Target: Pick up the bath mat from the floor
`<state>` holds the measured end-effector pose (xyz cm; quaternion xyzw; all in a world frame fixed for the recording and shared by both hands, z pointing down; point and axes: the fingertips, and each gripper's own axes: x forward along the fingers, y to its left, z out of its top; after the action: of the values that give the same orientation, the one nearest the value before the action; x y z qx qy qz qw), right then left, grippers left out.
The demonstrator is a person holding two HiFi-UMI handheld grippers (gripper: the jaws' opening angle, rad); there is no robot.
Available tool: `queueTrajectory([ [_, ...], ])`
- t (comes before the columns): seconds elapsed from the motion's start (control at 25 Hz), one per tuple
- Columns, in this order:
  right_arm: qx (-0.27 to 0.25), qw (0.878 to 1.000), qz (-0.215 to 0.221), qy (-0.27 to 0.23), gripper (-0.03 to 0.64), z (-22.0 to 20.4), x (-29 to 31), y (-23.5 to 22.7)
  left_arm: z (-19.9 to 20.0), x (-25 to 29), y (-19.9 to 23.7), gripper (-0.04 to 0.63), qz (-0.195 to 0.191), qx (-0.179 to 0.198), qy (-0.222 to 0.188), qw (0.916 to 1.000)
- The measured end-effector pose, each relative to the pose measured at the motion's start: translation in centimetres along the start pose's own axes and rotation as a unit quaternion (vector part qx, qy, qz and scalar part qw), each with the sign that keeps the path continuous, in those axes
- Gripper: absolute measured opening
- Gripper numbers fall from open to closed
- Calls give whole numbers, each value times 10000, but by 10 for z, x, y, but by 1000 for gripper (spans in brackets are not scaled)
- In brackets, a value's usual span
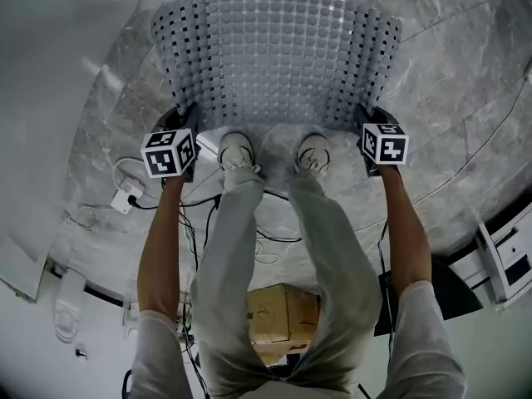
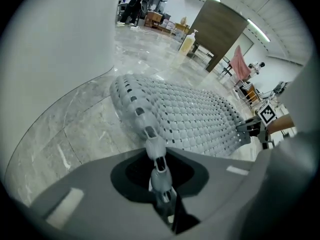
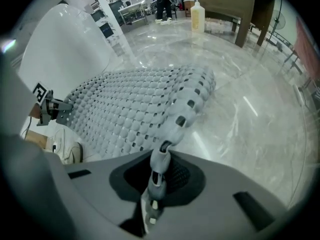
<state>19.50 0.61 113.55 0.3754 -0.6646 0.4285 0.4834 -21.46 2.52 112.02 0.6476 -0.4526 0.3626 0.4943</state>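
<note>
A grey perforated bath mat point(image 1: 274, 56) with a pebbled surface lies spread ahead of the person's shoes on the marble floor, its near edge lifted. My left gripper point(image 1: 184, 121) is shut on the mat's near left corner; in the left gripper view the mat's edge point(image 2: 159, 171) runs pinched between the jaws at my left gripper point(image 2: 162, 196). My right gripper point(image 1: 370, 127) is shut on the near right corner, and the mat's edge point(image 3: 160, 161) is clamped in my right gripper point(image 3: 150, 204). The mat point(image 2: 190, 119) sags between both grips, as the right gripper view also shows of the mat point(image 3: 130, 111).
The person's white shoes point(image 1: 237, 150) stand just behind the mat. A white power strip point(image 1: 126, 196) with cables lies left of the legs, a cardboard box point(image 1: 283, 314) behind. A white tub wall point(image 1: 50, 56) curves along the left. A soap bottle point(image 3: 198, 15) stands far off on the floor.
</note>
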Motion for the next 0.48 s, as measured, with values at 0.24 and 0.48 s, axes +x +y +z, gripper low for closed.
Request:
queueTrajectory([
  [0.24, -18, 9997, 180, -149, 46, 20, -39, 27, 21, -29, -29, 55, -271, -51, -139, 9995],
  [0.48, -25, 9990, 379, -248, 44, 36, -74, 56, 41, -60, -56, 52, -530, -42, -168, 9984],
])
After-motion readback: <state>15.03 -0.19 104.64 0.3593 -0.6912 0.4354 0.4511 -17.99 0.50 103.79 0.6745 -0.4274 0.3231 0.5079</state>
